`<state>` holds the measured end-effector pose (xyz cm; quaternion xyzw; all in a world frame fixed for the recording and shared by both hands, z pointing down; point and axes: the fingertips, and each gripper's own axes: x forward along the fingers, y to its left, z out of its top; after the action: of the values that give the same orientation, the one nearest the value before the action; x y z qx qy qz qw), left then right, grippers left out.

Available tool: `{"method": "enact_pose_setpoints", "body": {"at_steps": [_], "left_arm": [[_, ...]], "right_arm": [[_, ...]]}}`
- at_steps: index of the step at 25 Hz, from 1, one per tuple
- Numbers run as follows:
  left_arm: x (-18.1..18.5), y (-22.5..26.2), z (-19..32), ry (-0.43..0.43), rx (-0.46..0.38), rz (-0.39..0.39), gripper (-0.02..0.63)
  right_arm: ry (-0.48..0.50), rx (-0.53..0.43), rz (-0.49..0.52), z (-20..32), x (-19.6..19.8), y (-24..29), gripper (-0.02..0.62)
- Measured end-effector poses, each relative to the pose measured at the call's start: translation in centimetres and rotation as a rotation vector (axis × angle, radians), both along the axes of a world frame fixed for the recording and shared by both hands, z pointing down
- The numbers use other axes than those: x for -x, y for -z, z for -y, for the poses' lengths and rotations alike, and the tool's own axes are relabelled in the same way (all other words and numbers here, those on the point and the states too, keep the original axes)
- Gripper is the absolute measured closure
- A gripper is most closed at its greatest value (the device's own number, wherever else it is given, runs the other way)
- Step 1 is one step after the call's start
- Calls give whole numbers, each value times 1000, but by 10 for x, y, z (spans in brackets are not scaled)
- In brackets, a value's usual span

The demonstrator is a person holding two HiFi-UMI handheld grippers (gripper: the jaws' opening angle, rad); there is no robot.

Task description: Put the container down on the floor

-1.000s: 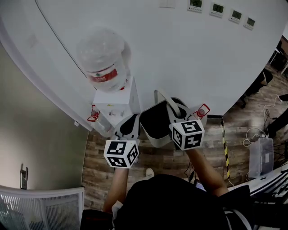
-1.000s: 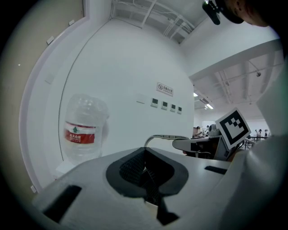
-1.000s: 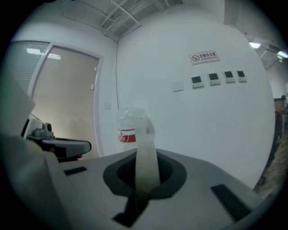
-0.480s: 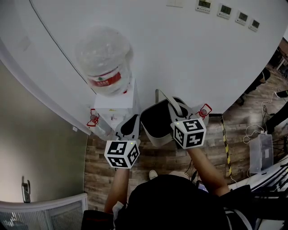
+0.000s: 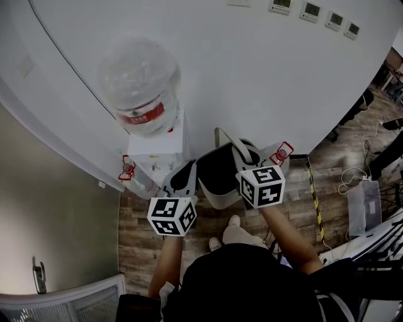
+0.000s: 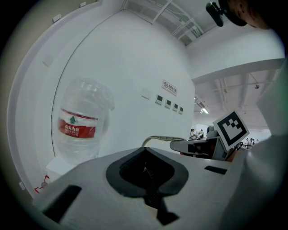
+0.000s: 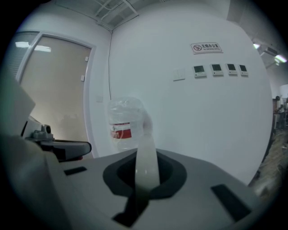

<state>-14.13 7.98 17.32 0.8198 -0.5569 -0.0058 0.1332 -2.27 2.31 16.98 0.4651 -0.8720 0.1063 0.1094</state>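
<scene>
My left gripper (image 5: 184, 178) and right gripper (image 5: 244, 153), jaws clamped on the grey container (image 5: 217, 171), hold it above the wooden floor (image 5: 135, 220), not yet down.

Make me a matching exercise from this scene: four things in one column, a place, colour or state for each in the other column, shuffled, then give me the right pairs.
Things
1. water bottle
2. container
3. right gripper
4. wall controls

Place, colour or state
A. shut on the pale handle
B. upside down on the white dispenser
C. in a row high on the white wall
D. grey outside, dark inside

Pairs: 1-B, 2-D, 3-A, 4-C
</scene>
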Motion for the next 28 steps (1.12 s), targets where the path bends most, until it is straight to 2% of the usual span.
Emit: {"method": "enact_pose_setpoints", "body": {"at_steps": [11,28], "left_arm": [[-9,2,40,12,3,-4,591],[-46,-12,127,40,42,7,591]], "right_arm": [[1,11,15,39,-12,0,566],[54,56,29,127,-33,-20,565]]}}
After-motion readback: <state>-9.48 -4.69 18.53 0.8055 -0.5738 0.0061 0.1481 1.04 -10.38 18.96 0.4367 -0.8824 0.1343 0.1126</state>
